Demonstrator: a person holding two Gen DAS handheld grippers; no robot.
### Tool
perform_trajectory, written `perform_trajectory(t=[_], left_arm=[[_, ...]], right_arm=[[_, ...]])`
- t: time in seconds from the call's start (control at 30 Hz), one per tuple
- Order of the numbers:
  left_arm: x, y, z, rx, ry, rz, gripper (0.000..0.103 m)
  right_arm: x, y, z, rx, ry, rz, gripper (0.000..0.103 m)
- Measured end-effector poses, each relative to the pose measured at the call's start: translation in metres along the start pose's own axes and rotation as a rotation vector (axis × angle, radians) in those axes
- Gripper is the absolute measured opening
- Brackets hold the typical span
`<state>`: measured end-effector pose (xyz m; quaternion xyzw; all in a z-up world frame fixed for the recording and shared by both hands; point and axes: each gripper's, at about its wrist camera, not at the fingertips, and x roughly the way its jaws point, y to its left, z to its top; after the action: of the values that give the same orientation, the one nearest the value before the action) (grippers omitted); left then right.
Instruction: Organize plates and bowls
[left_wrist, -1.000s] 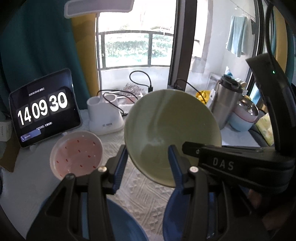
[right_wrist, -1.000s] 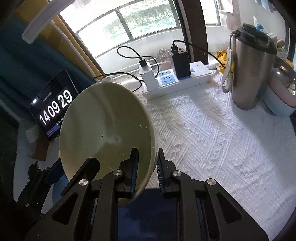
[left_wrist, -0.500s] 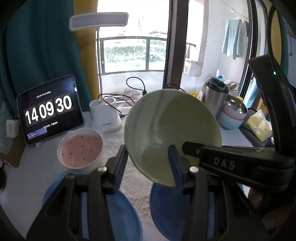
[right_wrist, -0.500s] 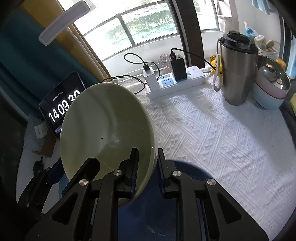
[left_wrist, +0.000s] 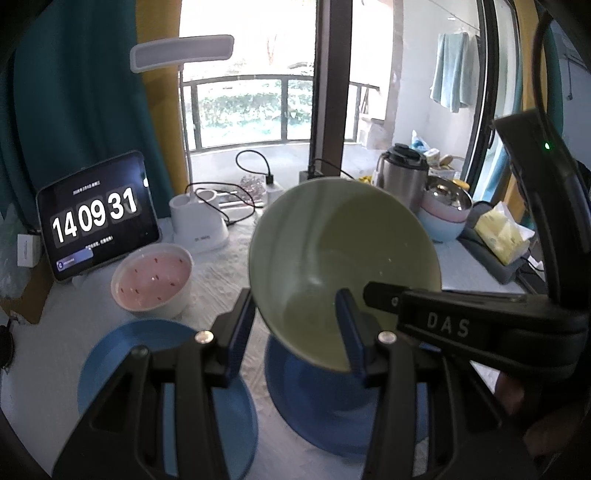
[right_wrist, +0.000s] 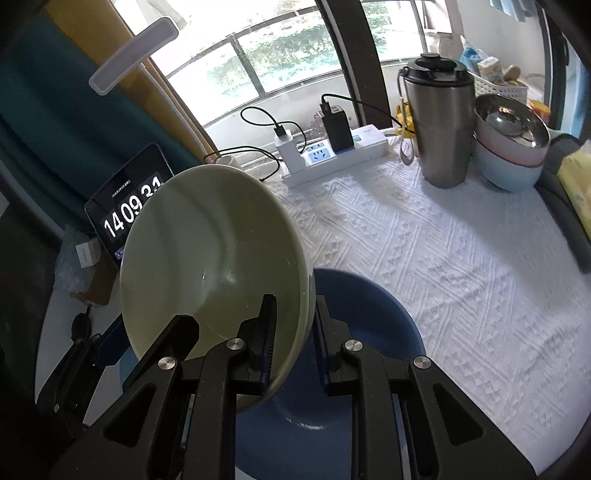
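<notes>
My right gripper (right_wrist: 291, 332) fingers (right_wrist: 264, 334) pinch the rim of the green bowl (right_wrist: 214, 273), tilted above a blue plate (right_wrist: 373, 314). My left gripper (left_wrist: 295, 328) stands part open and empty, just beside the bowl.

Tablet clock (left_wrist: 96, 218) — steel tumbler (right_wrist: 441, 125)

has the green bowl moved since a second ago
Yes. The green bowl, clamped in the right gripper, has drawn back from the power strip and now hangs over a blue plate.
</notes>
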<state>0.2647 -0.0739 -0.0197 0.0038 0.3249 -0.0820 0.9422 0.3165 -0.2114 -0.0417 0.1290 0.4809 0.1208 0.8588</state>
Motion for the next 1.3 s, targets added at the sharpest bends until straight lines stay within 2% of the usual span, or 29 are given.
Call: perform_trajectory(t=[0.77, 1.3], left_arm=[[0.006, -0.026, -0.042, 0.026, 0.078, -0.005, 0.046], [0.005, -0.034, -0.054, 0.072, 0.095, -0.002, 0.046]], right_arm=[[0.002, -0.031, -0.043, 0.042, 0.054, -0.017, 0.021], [0.001, -0.032, -0.049, 0.019, 0.07, -0.062, 0.021]])
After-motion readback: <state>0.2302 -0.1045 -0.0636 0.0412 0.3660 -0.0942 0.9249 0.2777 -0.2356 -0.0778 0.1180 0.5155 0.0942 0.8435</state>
